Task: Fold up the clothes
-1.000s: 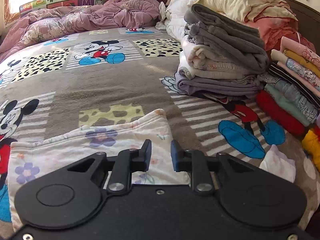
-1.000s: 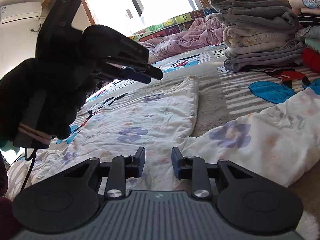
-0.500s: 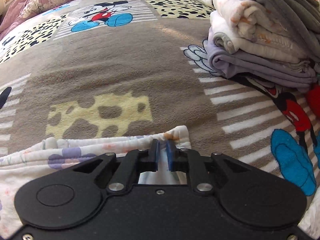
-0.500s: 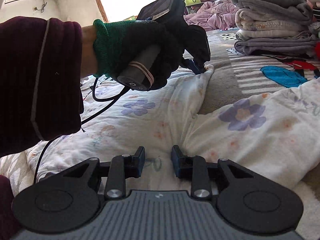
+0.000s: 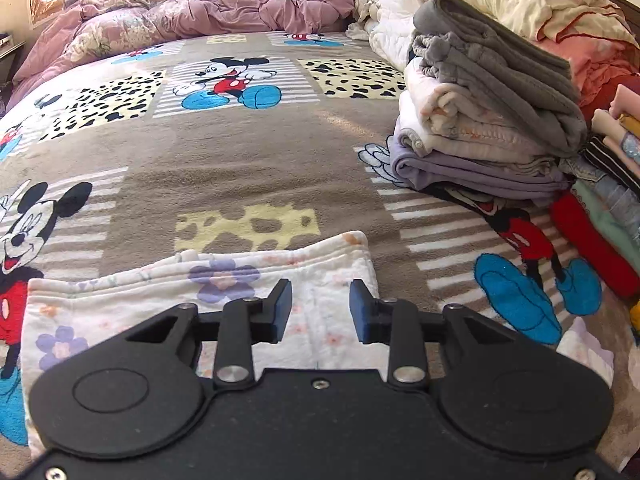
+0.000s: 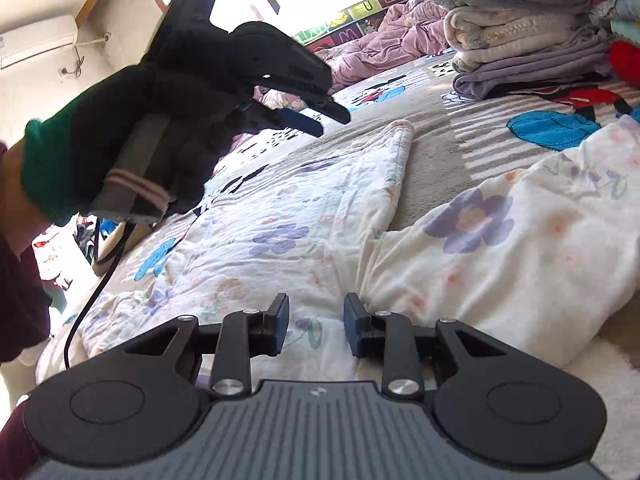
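White floral trousers (image 5: 224, 292) lie spread on the cartoon-mouse blanket (image 5: 248, 168). In the left wrist view my left gripper (image 5: 320, 310) hovers open over one leg's end, nothing between its blue pads. The right wrist view shows both legs (image 6: 288, 224) splitting at the crotch, just ahead of my open right gripper (image 6: 314, 328). The left gripper (image 6: 316, 120) also appears there, held up in a gloved hand (image 6: 168, 120) above the far leg, apart from the cloth.
A tall stack of folded grey, white and lilac clothes (image 5: 480, 120) stands at the right, with a row of folded coloured garments (image 5: 600, 208) beside it. A crumpled pink duvet (image 5: 200, 16) lies at the far end. A cable (image 6: 96, 280) hangs from the left gripper.
Half a second ago my left gripper was shut on the trouser leg's end, low on the bed. It has since let go, opened and lifted back. My right gripper stayed open in place.
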`<act>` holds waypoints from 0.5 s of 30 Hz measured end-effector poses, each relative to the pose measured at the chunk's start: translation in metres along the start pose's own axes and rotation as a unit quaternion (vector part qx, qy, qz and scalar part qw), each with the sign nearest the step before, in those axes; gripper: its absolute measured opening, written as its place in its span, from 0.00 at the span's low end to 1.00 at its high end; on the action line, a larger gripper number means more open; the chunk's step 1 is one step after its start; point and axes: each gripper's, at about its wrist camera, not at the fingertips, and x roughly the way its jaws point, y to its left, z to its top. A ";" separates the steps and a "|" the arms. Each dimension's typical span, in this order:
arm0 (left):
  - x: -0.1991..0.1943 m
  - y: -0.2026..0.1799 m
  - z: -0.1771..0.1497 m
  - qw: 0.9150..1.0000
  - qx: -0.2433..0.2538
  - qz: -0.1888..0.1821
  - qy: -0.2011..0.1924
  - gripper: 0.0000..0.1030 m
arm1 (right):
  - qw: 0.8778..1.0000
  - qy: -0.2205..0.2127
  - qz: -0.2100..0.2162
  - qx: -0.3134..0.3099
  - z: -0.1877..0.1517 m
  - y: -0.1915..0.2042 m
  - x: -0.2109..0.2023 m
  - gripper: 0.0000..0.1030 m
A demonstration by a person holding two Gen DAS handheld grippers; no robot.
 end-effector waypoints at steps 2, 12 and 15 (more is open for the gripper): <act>-0.021 -0.002 -0.011 1.000 0.008 -0.006 -0.017 0.47 | 1.000 -0.023 0.005 0.021 0.003 -0.004 -0.017 0.31; -0.074 -0.092 -0.094 0.986 0.147 -0.050 -0.061 0.50 | 0.962 -0.169 -0.034 0.214 0.022 -0.104 -0.111 0.44; -0.071 -0.135 -0.120 0.973 0.213 -0.066 -0.057 0.53 | 0.941 -0.193 -0.029 0.276 0.013 -0.131 -0.127 0.44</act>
